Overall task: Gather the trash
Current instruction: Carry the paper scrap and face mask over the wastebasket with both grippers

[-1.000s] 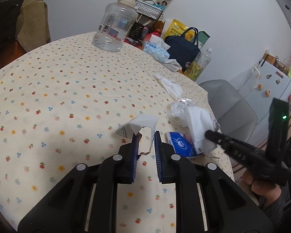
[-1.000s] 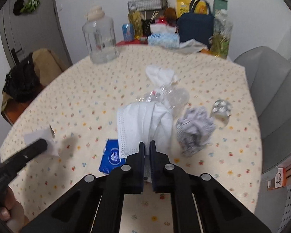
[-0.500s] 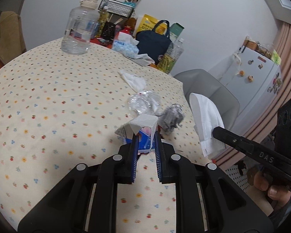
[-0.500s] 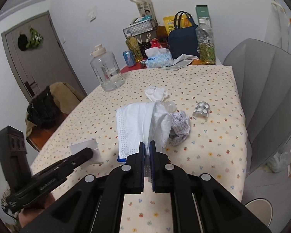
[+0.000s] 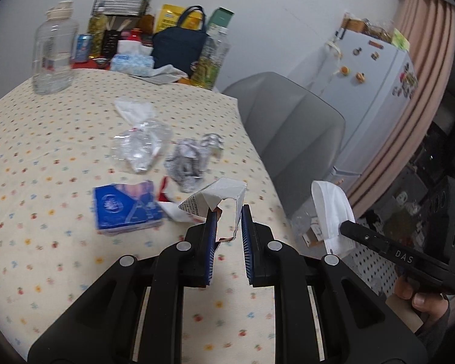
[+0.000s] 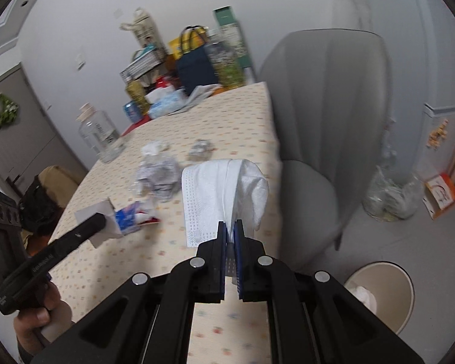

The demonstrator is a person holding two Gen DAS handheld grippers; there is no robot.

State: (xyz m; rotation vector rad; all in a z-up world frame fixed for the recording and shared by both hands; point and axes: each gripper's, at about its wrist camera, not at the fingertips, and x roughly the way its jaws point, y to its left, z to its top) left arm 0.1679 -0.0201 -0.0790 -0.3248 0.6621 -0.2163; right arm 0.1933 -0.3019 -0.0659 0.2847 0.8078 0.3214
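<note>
Two tools each carry one piece of trash.

Left wrist view: the left tool (image 5: 227, 212) pinches a torn carton (image 5: 215, 197), lifted off the worktop (image 5: 45, 151), likely so it can go in the bin. Its pointed top tips up and away. Beyond the carton lie a blue pack (image 5: 126, 209), crumpled paper (image 5: 186, 166) and a clear bag (image 5: 141, 145).

Right wrist view: the right tool (image 6: 230, 230) is pressed together on a white mask (image 6: 206, 197), which hangs long way up. Right of the mask, on the floor, stands the bin (image 6: 388, 285).
</note>
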